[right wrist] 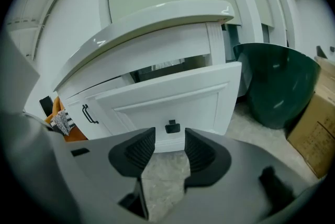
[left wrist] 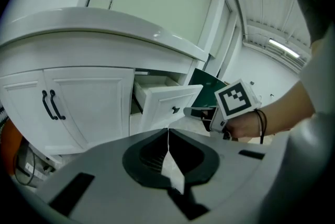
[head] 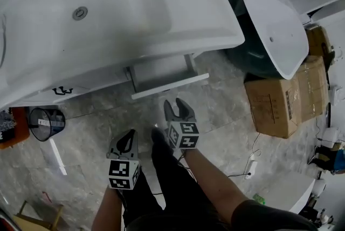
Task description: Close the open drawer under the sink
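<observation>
Each gripper has a smooth grey shell. The left gripper (left wrist: pixel 168 136) and the right gripper (right wrist: pixel 170 142) carry black ribbed pads (right wrist: pixel 140 148) on the inner faces of the jaws, with dark rectangular slots cut into the shell behind them. Behind each pair of jaws sits a white cube printed with black square markers: the left cube (head: pixel 124 175) and the right cube (head: pixel 183 135). Further back from the right jaws come a thin black wristband (left wrist: pixel 260 124) and a dark grey sleeve (head: pixel 264 216); the trousers (head: pixel 164 176) are black

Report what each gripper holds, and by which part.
Nothing. Left gripper is shut and empty; right gripper is open, short of the drawer knob.
</observation>
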### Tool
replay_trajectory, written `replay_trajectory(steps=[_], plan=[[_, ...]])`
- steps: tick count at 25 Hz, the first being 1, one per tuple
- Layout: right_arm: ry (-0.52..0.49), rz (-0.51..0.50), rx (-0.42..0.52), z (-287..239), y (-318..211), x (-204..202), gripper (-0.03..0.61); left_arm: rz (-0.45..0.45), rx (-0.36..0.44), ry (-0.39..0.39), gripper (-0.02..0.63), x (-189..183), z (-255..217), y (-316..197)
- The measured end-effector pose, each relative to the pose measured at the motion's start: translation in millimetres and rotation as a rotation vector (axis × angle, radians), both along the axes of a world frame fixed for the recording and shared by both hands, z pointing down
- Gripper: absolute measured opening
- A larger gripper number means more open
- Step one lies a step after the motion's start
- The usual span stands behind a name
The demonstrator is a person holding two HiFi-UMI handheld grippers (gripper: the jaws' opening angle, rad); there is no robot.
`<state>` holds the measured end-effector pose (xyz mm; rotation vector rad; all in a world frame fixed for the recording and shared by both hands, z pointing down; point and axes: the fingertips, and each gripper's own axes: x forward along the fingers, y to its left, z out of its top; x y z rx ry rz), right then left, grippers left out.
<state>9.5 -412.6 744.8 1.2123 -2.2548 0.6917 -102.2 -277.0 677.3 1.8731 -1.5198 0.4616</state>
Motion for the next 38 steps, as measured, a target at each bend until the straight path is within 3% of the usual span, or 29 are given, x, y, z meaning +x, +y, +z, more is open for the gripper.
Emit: replay_trajectory(steps=[10,16,26,38], plan=[[0.051,-0.102,0.009,35,-39,-23,0.166,-0.081,-0.041,0.001,0.015,-16,43,-30],[0.047,-0.152,-0.001,42,-44,-30,0.164,-0.191,-0.052,0.018,0.015,-27,52,-41],[0.027,-0.180,-0.005,41,-61,-45,0.163,-0.225,-0.059,0.019,0.015,-25,56,-53],[0.015,-0.161,-0.003,38,-118,-79,0.163,-0.247,-0.062,0.008,0.015,-31,47,-66]])
